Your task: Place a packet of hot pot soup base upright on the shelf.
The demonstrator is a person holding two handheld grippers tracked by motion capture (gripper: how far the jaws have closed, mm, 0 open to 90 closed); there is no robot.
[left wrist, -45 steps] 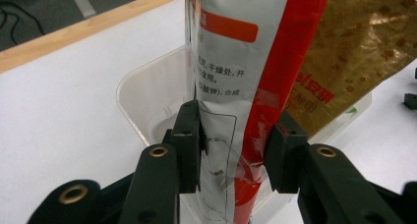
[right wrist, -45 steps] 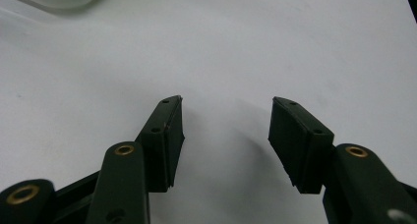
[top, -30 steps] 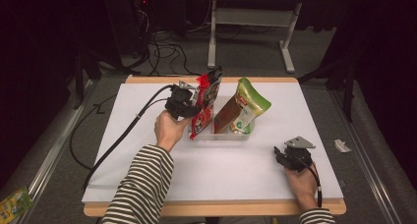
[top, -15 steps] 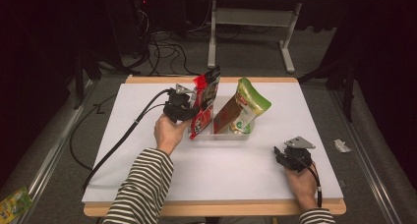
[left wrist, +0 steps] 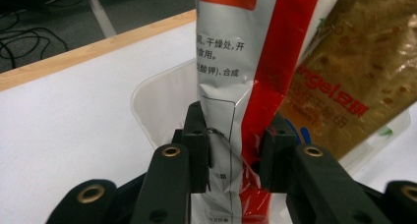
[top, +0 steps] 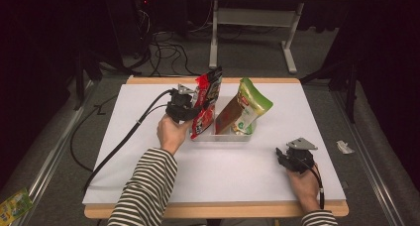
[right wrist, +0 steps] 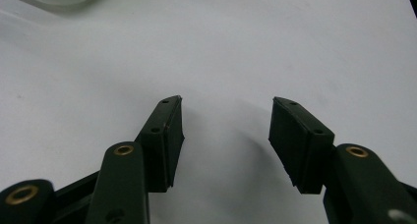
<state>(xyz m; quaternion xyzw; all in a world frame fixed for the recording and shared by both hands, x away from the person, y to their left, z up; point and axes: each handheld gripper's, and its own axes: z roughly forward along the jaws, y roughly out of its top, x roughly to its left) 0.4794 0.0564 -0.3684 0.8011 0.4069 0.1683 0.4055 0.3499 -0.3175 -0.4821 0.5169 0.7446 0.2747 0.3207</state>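
My left gripper (left wrist: pixel 232 150) pinches the red bag (left wrist: pixel 236 86), which stands upright at the left end of the clear bin (top: pixel 225 136). A green-and-brown bag (top: pixel 245 107) leans in the bin just beside it. My right gripper (right wrist: pixel 226 135) rests near the table's (top: pixel 148 176) right front corner, jaws spread, nothing between them.

I've got the counter (top: pixel 148 151) under its white sheet, wooden edge showing front and back. On the grey floor beyond it, dark cables (top: pixel 163 40) lie tangled beside a white desk frame (top: pixel 250 18). Down at the left floor edge I can see a yellow-green packet (top: pixel 12 206). Right of the counter, a small crumpled white scrap (top: pixel 345 146) sits on the floor.
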